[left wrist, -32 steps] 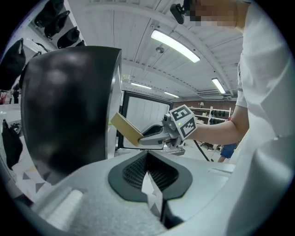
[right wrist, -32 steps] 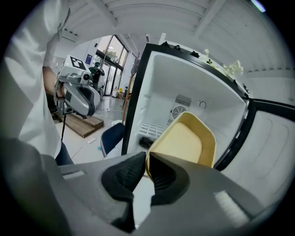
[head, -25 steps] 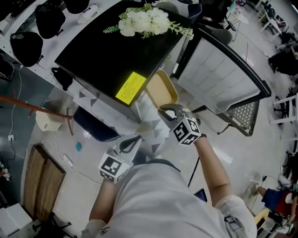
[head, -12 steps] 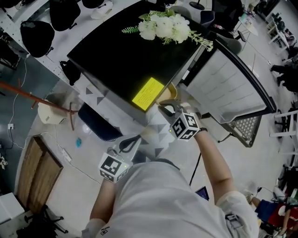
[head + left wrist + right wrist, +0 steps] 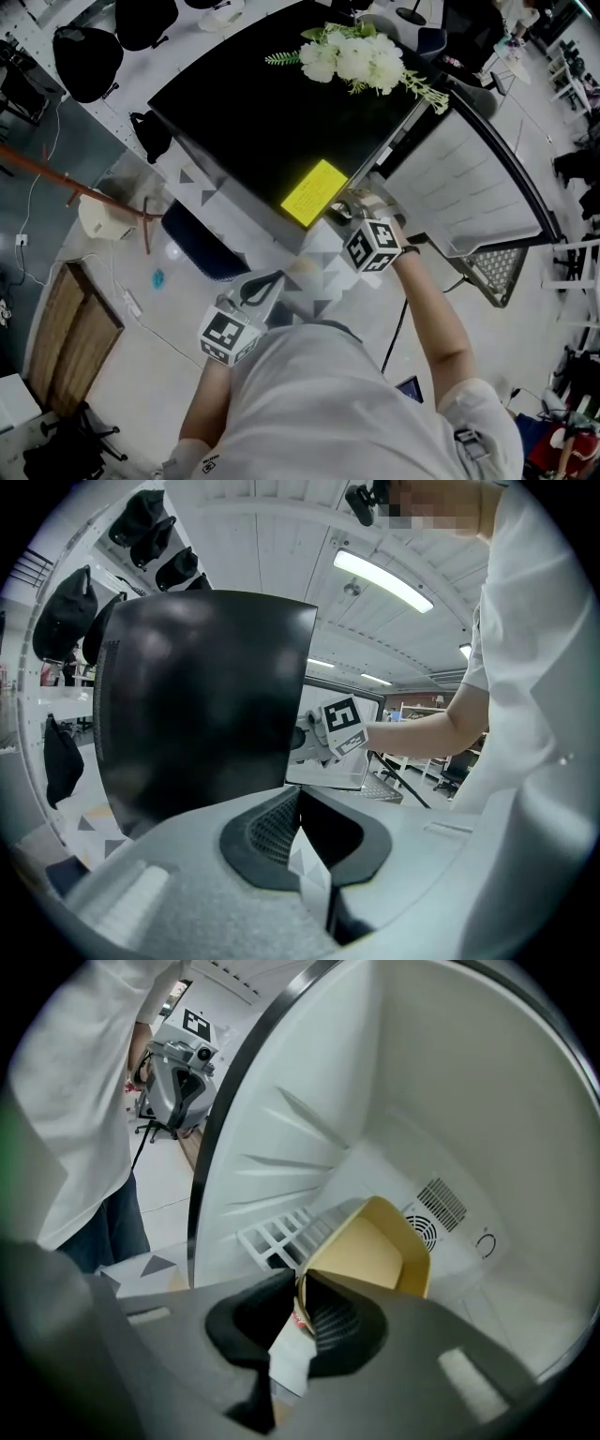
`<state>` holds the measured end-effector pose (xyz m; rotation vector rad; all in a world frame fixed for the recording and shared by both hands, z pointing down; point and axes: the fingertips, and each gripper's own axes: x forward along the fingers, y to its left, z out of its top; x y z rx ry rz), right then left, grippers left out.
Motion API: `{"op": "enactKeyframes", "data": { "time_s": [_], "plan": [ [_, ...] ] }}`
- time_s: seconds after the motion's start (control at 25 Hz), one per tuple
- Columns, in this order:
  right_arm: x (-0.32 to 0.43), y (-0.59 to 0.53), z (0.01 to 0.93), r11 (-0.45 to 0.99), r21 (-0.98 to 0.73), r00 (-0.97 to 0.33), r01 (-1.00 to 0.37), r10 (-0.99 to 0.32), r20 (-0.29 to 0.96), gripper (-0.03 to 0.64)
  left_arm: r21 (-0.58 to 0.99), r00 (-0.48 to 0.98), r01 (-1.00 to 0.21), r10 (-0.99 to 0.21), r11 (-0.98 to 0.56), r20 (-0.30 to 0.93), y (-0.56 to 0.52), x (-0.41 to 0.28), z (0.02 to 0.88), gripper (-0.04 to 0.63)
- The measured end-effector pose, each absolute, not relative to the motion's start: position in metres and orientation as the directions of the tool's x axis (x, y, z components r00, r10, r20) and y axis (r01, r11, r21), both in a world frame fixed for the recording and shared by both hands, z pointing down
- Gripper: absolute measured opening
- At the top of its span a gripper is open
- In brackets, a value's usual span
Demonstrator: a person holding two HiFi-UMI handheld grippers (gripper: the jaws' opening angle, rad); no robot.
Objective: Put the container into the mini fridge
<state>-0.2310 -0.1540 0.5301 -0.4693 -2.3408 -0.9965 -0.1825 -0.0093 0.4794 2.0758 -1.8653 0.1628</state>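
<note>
"Pale floor with grey triangles on it: is that where the mini fridge stands?"

"Yes. From above you see its black top, with a yellow sticker at the near edge and white flowers at the far edge. Its door hangs open to the right, white lining showing."

"Where's the container?"

"Inside the white cavity, just past the opening. The right gripper pinches its near rim. It's tan, and its long axis runs away from the gripper toward the back wall, where a vent grille sits. Its hollow side is turned toward the gripper's camera, and it's tilted, not level. Whether it touches anything below, I cannot tell."

"And the left gripper?"

"Low by the person's body, over the floor and well apart from the opening. Its jaws are pressed together with nothing between them."

"The room?"

"Black bags hang on a white panel at the far left, and a brown wooden panel lies at the near left."
</note>
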Motion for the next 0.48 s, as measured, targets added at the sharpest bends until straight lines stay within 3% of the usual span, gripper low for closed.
{"op": "enactKeyframes", "data": {
  "time_s": [0.48],
  "plan": [
    [-0.245,-0.156,0.528,0.603,0.608,-0.820,0.517,0.144,0.554,0.038,0.178,0.096,-0.983,-0.943,-0.040,0.317,-0.010,-0.183,0.483,0.009]
  ]
}}
